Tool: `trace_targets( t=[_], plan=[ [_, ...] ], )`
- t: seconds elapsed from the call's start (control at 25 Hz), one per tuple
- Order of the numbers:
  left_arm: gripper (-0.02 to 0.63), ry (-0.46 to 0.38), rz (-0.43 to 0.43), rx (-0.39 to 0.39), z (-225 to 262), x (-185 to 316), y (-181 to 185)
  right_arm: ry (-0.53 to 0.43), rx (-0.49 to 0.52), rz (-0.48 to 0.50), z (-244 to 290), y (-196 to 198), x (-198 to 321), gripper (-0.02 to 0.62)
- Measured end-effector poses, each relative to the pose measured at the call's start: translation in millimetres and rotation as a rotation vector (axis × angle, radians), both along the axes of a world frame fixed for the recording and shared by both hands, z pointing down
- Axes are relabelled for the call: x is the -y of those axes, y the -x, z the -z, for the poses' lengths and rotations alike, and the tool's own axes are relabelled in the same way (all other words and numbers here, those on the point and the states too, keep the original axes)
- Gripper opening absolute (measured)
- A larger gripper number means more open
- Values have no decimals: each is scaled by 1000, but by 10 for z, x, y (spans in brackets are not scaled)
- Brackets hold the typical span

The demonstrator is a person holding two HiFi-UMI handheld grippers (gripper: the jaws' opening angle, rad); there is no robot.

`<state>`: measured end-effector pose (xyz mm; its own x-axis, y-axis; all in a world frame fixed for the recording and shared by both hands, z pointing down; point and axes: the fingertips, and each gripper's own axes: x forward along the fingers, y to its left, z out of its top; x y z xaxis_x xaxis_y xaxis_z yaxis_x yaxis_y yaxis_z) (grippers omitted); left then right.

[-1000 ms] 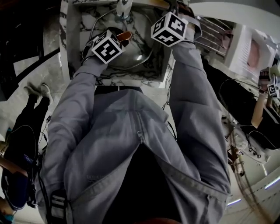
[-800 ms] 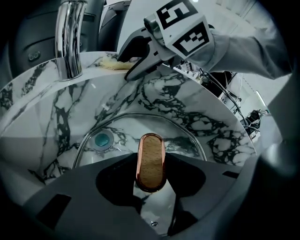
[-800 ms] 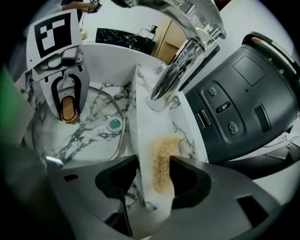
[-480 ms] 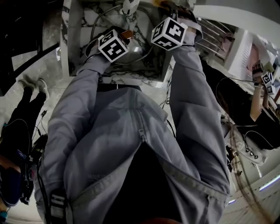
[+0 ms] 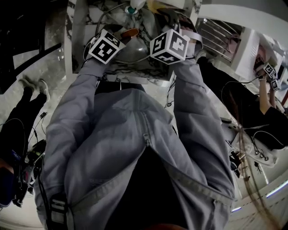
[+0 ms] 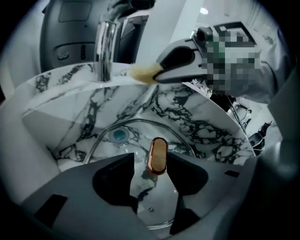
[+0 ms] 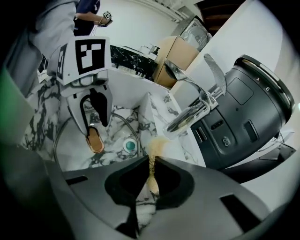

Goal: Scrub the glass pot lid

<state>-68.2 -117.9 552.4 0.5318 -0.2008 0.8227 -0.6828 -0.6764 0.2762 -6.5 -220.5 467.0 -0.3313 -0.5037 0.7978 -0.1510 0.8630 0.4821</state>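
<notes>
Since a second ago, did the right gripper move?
Yes: the right gripper drew back from the tap toward the sink's near rim, its jaws just closing on the sponge.

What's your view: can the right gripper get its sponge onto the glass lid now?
Probably yes: the right gripper's jaws have just been closing on the sponge, and nothing lies between it and the glass lid.

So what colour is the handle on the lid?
Coppery brown; the handle shows clearest in the left gripper view.

Clear glass pot lid (image 6: pixel 152 201) with a copper-coloured handle (image 6: pixel 158 155) lies in the marble sink (image 6: pixel 197 126).
</notes>
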Motion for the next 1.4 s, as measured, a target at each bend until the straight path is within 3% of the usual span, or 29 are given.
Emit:
trace_targets(
  t=[0.08,0.12,0.16,0.2,0.44,0.84,1.12,1.4],
  plan=[
    [219,-45,67,-5,158,30,192,17,5,21,-23,126,-93,49],
    [156,-73,108,-12,243,47,295,26,6,35,-40,201,-135,49],
    [43,-98,151,-26,327,63,391,34,7,49,-56,281,-171,49],
    [17,-116,188,-44,405,69,472,42,7,62,-72,363,-204,49],
    [17,-170,338,-91,718,47,836,77,-6,160,-176,895,-319,49],
    [15,-155,497,-87,868,-8,1288,201,-97,294,-743,1580,-502,49],
    [15,-142,531,-106,882,-34,1374,231,-248,393,-1181,1853,-548,49],
    [15,-103,570,-174,894,-72,1407,245,-334,422,-1313,1829,-776,49]
  ],
)
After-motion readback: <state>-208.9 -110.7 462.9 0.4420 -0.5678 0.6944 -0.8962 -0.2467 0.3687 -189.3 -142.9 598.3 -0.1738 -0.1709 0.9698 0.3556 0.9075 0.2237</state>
